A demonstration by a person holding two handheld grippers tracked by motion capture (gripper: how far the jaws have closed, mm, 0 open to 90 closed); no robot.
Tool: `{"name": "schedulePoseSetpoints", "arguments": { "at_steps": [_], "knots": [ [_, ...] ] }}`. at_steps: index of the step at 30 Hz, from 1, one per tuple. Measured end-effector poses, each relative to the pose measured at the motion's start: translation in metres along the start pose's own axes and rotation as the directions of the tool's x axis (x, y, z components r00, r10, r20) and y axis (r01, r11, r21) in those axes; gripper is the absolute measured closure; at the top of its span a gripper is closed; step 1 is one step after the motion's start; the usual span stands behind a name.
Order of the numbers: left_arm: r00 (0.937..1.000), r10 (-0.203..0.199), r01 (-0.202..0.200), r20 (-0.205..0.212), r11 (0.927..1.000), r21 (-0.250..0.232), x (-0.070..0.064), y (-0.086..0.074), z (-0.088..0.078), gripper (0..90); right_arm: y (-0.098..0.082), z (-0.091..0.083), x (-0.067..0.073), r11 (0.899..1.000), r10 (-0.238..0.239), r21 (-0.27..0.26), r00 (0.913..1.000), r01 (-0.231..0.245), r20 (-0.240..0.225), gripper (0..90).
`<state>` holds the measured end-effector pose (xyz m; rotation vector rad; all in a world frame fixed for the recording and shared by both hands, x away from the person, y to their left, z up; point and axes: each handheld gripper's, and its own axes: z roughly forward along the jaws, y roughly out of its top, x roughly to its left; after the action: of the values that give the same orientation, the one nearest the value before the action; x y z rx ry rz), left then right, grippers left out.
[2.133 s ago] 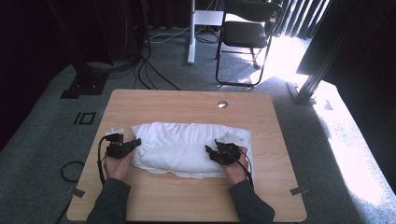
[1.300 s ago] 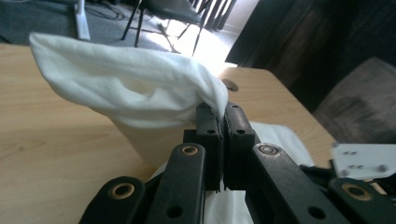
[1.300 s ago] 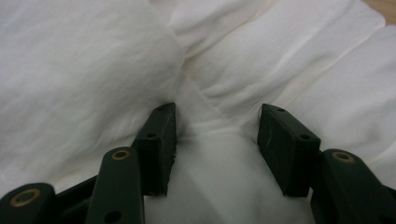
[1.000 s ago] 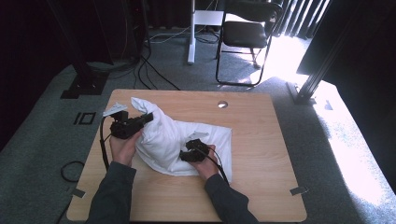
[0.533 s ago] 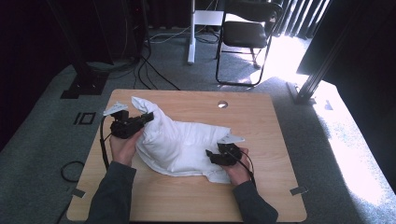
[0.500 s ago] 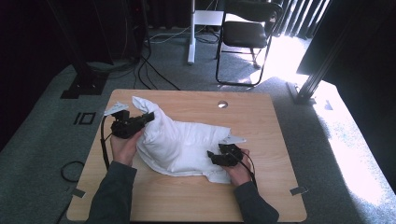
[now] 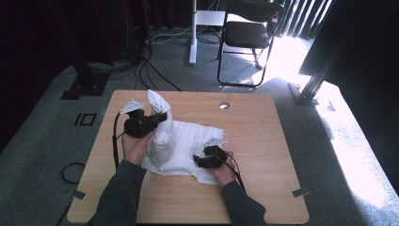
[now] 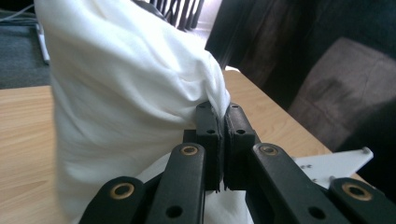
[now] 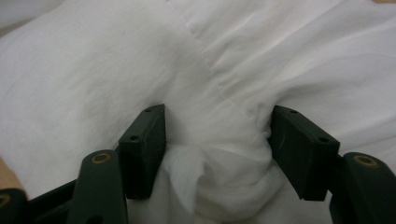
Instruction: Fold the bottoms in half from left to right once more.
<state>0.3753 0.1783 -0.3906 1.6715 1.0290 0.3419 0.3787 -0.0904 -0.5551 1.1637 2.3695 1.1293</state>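
Since the frame half a second back, both hands have shifted toward the left of the high view: the left gripper point(image 7: 160, 117) has carried its corner of the cloth point(image 7: 186, 141) higher and further up the frame, and the right gripper point(image 7: 200, 161) has slid left along the near edge, so the cloth now bunches into a narrower heap. Left jaws are pressed tight together on a pinch of white fabric, which shows clearly in the left gripper view, where the cloth point(image 8: 126, 88) rises in a tall fold above the closed pads point(image 8: 208, 135). Right jaws stand fairly wide, with a lump of cloth point(image 9: 219, 158) bulging between them; the pads point(image 9: 144, 140) sit against the fabric at both sides, and I cannot tell whether they press on it or only rest in it. Most of the cloth lies left of centre on the table point(image 7: 263, 141), its raised corner standing at the upper left, beside the left gripper
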Motion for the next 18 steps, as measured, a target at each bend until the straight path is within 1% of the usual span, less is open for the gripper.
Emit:
{"name": "schedulePoseSetpoints", "arguments": {
  "at_steps": [2,3,4,5,6,7,8,9,10,11,12,13,14,15,16,17,18],
  "knots": [
    [0.9999,0.012,-0.012,0.001,0.9998,0.014,-0.005,-0.002,0.006,88.3,0.004,0.001,0.001,1.0,0.004,0.011,0.9993,-0.003,-0.037,35.2],
    [0.9997,0.019,-0.019,0.012,0.9995,0.024,-0.009,-0.004,0.011,88.3,0.005,-0.002,0.001,1.0,0.012,-0.001,0.999,-0.013,-0.042,35.1],
    [0.9996,0.023,-0.023,0.018,0.9992,0.031,-0.012,-0.006,0.015,88.3,0.005,-0.01,-0.002,0.999,0.024,-0.039,0.9991,-0.025,-0.034,35.4],
    [0.9996,0.023,-0.023,0.018,0.9992,0.031,-0.012,-0.006,0.015,88.2,0.005,-0.01,-0.002,0.999,0.024,-0.039,0.9991,-0.025,-0.034,35.4],
    [0.9991,0.028,-0.029,0.033,0.9987,0.041,-0.017,-0.009,0.022,88.2,0.004,-0.028,-0.012,0.991,0.065,-0.118,0.9975,-0.068,-0.028,35.7],
    [0.9987,0.027,-0.03,0.044,0.9982,0.052,-0.021,-0.011,0.028,88.2,0.003,-0.035,-0.017,0.986,0.085,-0.143,0.9961,-0.088,-0.025,35.7],
    [0.9981,0.032,-0.036,0.052,0.9974,0.063,-0.025,-0.013,0.033,88.3,0.002,-0.046,-0.027,0.979,0.111,-0.168,0.9937,-0.111,-0.009,35.7],
    [0.9975,0.04,-0.044,0.058,0.9963,0.073,-0.029,-0.015,0.039,88.3,0.001,-0.054,-0.034,0.977,0.13,-0.173,0.9915,-0.127,0.003,35.7],
    [0.9975,0.04,-0.044,0.058,0.9963,0.073,-0.029,-0.015,0.039,88.2,0.001,-0.054,-0.034,0.977,0.13,-0.173,0.9915,-0.127,0.003,35.7],
    [0.9975,0.04,-0.044,0.058,0.9963,0.073,-0.029,-0.015,0.039,88.2,-0.001,-0.059,-0.042,0.974,0.147,-0.174,0.9891,-0.142,0.014,35.7],
    [0.9947,0.062,-0.07,0.083,0.9922,0.103,-0.042,-0.021,0.056,88.2,-0.006,-0.069,-0.057,0.971,0.176,-0.174,0.9832,-0.165,0.049,35.7],
    [0.9935,0.064,-0.075,0.094,0.9903,0.117,-0.046,-0.024,0.062,88.2,-0.008,-0.071,-0.061,0.969,0.186,-0.177,0.9806,-0.173,0.06,35.7],
    [0.9935,0.064,-0.075,0.094,0.9903,0.117,-0.046,-0.024,0.062,88.2,-0.011,-0.074,-0.066,0.965,0.203,-0.183,0.9767,-0.187,0.071,35.7],
    [0.9922,0.069,-0.083,0.104,0.9876,0.133,-0.051,-0.029,0.071,88.2,-0.014,-0.078,-0.072,0.961,0.222,-0.189,0.9719,-0.204,0.078,35.7],
    [0.9913,0.074,-0.09,0.108,0.9853,0.145,-0.054,-0.032,0.076,88.2,-0.014,-0.078,-0.072,0.961,0.222,-0.189,0.9719,-0.204,0.078,35.7],
    [0.9893,0.085,-0.106,0.119,0.9776,0.182,-0.061,-0.042,0.092,88.1,-0.016,-0.079,-0.075,0.958,0.233,-0.194,0.9686,-0.213,0.087,35.7],
    [0.9886,0.09,-0.113,0.12,0.9741,0.196,-0.063,-0.047,0.098,88.1,-0.018,-0.082,-0.082,0.953,0.255,-0.198,0.9611,-0.231,0.106,35.7]
  ]
}}
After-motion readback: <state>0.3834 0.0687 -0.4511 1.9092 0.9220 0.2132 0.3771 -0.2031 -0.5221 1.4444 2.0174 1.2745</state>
